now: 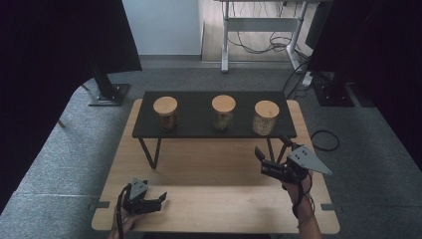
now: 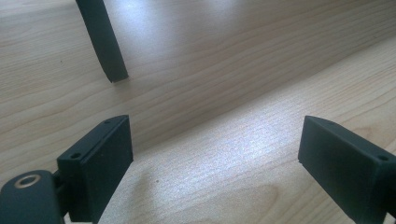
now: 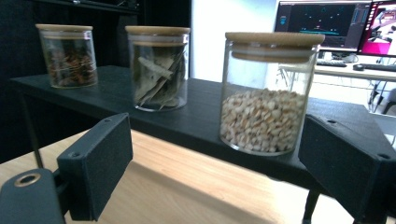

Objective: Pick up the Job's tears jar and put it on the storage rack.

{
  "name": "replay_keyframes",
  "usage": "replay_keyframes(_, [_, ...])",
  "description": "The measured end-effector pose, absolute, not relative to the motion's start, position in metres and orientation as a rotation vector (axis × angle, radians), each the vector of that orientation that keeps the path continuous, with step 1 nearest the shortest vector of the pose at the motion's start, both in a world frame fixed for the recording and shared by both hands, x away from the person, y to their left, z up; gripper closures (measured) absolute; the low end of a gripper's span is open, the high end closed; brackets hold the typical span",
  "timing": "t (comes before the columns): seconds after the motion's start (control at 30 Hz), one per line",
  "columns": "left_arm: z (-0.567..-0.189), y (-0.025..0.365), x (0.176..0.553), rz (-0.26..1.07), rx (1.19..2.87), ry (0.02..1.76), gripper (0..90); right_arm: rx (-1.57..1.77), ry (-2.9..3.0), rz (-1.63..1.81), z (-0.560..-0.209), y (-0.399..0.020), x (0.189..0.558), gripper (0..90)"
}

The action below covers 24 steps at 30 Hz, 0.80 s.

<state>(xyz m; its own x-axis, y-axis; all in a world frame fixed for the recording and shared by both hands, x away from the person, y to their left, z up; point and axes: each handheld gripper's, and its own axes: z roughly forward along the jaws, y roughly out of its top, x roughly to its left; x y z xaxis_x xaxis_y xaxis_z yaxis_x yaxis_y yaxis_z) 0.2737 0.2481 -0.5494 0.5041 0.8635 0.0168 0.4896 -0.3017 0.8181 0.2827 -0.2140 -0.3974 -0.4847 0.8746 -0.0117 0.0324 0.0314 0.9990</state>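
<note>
Jars (image 1: pixel 223 112) — three on one shelf (image 1: pixel 199 130); two grippers, left (image 1: pixel 158 201) and right (image 1: pixel 271 148), fingers spread

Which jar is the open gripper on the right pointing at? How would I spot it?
Find the black shelf standing on the wooden table. Three cork-lidded glass jars sit in a row on it; take the right-hand jar. It alone holds pale round grains, not leaves or dark reddish bits.

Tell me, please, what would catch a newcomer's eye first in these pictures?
Three glass jars with wooden lids stand in a row on a low black shelf at the table's far side: the left jar, the middle jar and the right jar, which holds pale grains. The right gripper, jaws open, points at the grain jar, while the left gripper rests open near the table's front edge.
</note>
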Motion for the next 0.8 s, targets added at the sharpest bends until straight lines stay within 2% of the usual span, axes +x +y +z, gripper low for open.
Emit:
replay_keyframes(0.37, [-0.549, 0.249, 0.274, 0.593, 1.958, 1.11, 9.2, 0.98, 1.602, 1.637, -0.424, -0.219, 0.254, 9.6])
replay_keyframes(0.8, [-0.55, 0.248, 0.274, 0.596, 1.962, 1.107, 9.2, 1.047, 1.675, 1.592, -0.468, -0.225, 0.232, 9.5])
